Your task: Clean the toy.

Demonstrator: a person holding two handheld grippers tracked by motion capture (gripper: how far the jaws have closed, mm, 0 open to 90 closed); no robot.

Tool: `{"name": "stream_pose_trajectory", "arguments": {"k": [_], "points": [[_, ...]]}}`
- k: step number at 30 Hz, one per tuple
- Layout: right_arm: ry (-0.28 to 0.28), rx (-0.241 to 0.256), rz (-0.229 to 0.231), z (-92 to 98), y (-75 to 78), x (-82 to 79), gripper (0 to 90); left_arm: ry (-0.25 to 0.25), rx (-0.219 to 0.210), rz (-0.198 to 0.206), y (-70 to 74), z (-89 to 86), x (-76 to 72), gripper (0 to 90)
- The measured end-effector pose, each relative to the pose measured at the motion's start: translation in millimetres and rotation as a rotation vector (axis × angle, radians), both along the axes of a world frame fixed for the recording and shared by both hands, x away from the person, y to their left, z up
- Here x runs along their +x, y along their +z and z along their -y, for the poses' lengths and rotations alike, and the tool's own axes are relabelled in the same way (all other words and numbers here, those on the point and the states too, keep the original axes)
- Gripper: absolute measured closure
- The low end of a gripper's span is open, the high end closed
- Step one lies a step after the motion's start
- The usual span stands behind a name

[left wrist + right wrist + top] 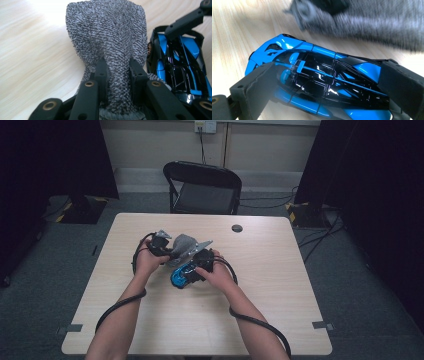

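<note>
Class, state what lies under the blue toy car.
The blue toy car rests on the wooden table, between the right gripper jaws. Its underside is hidden.

Dim room, blurred upper right-gripper view.

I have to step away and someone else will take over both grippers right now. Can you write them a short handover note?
Left gripper: shut on the grey cloth, held just above the table.
Right gripper: jaws on either side of the blue toy car, which rests on the table beside the cloth.
Done: both things are in hand, close together.
Left: probably wiping the car with the cloth; no wiping contact is visible yet.
</note>
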State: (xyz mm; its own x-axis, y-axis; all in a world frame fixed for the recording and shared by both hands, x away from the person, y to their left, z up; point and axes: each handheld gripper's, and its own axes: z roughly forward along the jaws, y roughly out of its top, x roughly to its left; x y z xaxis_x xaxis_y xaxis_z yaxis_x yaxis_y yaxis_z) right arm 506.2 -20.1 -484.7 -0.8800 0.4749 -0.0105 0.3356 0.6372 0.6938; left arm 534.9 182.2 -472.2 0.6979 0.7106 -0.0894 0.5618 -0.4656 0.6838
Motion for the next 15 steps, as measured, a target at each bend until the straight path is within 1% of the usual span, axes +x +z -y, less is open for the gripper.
{"name": "stream_pose_trajectory", "arguments": {"k": [2, 3, 6, 10, 11, 13, 15], "points": [[0.001, 0.002, 0.001, 0.2, -0.2, 0.0, 1.9, -0.021, -0.008, -0.016, -2.7, 5.6, 1.6, 72.8], [0.001, 0.002, 0.001, 0.3, -0.2, -0.1, 1.9, -0.025, -0.014, -0.012, -4.9, 9.6, 1.6, 72.3], [0.001, 0.001, 0.001, 0.1, -0.1, 0.0, 1.9, -0.044, 0.017, -0.015, -7.4, 14.5, 2.1, 72.0], [0.001, 0.002, 0.001, 0.3, -0.2, -0.1, 1.9, -0.044, 0.020, -0.024, -10.2, 16.8, 1.5, 71.9], [0.000, 0.001, 0.001, 0.2, -0.1, -0.1, 1.9, -0.045, 0.018, -0.020, -10.8, 17.4, 1.3, 71.7], [0.000, 0.001, 0.000, 0.0, 0.0, 0.0, 1.9, -0.058, 0.036, -0.016, -10.7, 17.9, 0.9, 71.4], [-0.001, -0.002, -0.002, -0.2, 0.2, 0.0, 1.9, -0.057, 0.038, -0.011, -11.2, 18.6, 0.2, 71.4]]}}
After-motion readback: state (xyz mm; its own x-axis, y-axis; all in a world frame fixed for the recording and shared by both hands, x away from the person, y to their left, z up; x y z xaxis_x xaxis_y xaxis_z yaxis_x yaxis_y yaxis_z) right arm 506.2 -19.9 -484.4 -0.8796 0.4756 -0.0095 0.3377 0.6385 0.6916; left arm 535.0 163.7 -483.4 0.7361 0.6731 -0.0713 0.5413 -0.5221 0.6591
